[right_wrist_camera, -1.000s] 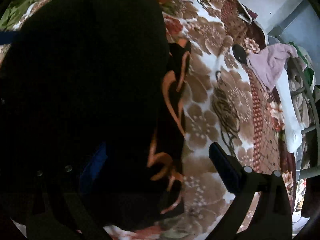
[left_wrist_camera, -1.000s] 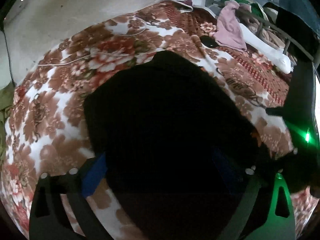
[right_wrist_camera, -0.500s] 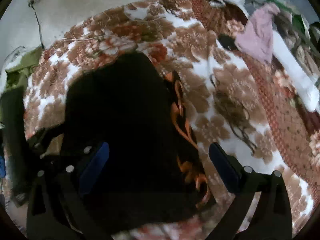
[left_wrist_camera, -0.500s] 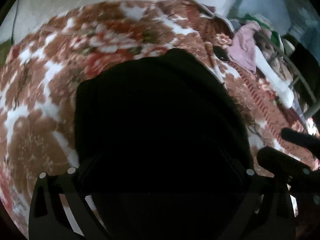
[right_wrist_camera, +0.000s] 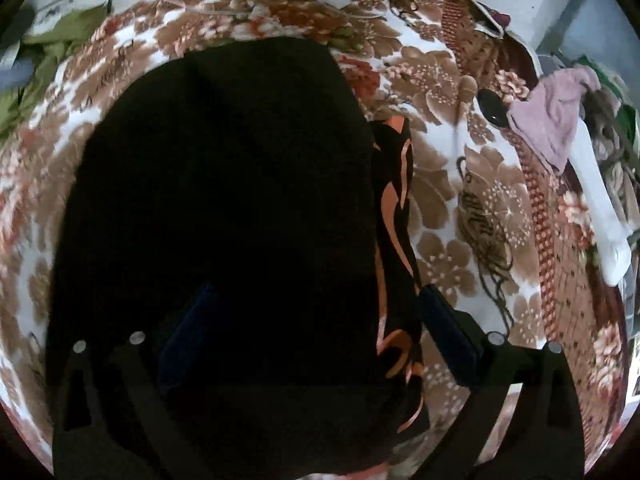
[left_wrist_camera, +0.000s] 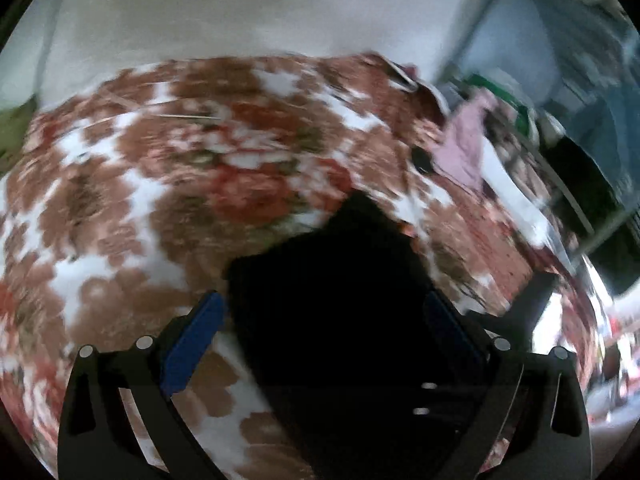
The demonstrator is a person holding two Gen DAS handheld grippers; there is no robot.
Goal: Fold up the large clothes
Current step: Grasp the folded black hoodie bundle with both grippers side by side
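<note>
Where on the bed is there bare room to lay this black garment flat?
The floral brown-and-white blanket lies bare between the black garment with orange print and the red patterned border strip, apart from a small black oval object. It is also bare beyond the garment toward the wall. The far right edge is crowded: pink cloth, white cloth.

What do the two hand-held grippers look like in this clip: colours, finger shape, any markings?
Both match. The left hand-held gripper has two black fingers with triangular cut-outs, silver round fasteners near the top of each, and blue pads on the inner faces. The right hand-held gripper has the same black frame, silver fasteners and dark blue pads. No cables, sleeves or hands are visible.
</note>
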